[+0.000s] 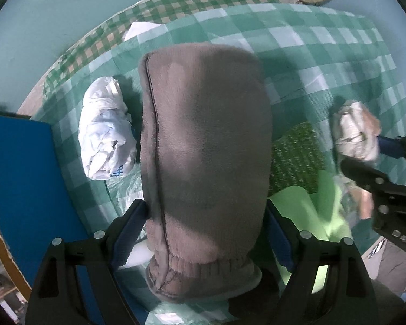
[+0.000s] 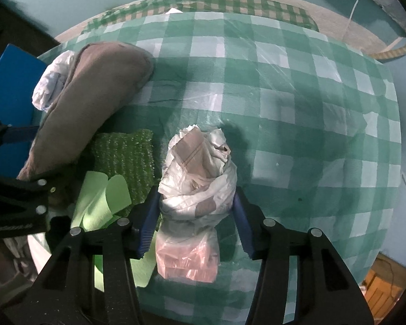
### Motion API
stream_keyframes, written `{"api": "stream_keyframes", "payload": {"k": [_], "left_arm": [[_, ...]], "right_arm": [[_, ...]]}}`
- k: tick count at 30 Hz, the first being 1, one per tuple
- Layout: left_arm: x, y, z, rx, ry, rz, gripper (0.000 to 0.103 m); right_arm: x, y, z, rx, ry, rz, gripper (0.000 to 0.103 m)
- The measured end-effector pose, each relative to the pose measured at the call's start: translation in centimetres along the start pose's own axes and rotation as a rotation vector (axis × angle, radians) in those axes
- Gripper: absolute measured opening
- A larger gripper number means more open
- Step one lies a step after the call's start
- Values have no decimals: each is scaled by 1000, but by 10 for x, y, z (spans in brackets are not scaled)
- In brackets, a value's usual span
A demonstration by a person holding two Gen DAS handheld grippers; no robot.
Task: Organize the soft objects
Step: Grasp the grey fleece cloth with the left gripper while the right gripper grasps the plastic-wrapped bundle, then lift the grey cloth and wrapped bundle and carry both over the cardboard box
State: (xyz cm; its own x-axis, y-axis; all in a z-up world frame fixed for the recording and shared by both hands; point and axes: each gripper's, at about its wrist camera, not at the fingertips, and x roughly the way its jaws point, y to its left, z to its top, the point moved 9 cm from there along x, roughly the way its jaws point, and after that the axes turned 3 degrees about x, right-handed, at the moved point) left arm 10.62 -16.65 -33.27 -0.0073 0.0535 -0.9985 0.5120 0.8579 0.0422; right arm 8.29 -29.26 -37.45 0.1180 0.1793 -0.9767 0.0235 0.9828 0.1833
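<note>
A grey fleece slipper (image 1: 205, 140) fills the left wrist view. My left gripper (image 1: 205, 233) is shut on its cuffed end, and the slipper hangs toe-down over the checked table. From the right wrist view it (image 2: 89, 100) leans at the left, with the left gripper (image 2: 21, 159) at its lower end. Both blue pads of my right gripper (image 2: 196, 214) touch a crumpled white bundle (image 2: 200, 168) of plastic and cloth. That bundle (image 1: 354, 132) and the right gripper (image 1: 365, 151) show at the right edge of the left wrist view.
A crumpled white bag (image 1: 105, 135) lies left of the slipper. A dark green knitted cloth (image 2: 124, 154) and pale green sheets (image 2: 102, 197) lie between the grippers. A pink plastic packet (image 2: 188, 254) sits under the bundle. A blue board (image 1: 19, 176) borders the checked tablecloth (image 2: 297, 108).
</note>
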Motion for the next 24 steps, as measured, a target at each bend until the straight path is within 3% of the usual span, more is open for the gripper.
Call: {"api": "stream_keyframes", "payload": {"k": [5,12,14,24], "left_arm": [[7,3,1,0,12,17,83],[6,1,0,15,-1,31,35],[1,0,-2,30,-14,43,26],[-23,4,-14,85,-84,97,22]], "right_arm": [[-5,-1,-3,-5,-10,-8,52],[-15,4,-5,-29,-26,-7,52],[-17,4,-6,-33,-28,-3,52],[-34,3,-6,-34,-46,-10,52]]}}
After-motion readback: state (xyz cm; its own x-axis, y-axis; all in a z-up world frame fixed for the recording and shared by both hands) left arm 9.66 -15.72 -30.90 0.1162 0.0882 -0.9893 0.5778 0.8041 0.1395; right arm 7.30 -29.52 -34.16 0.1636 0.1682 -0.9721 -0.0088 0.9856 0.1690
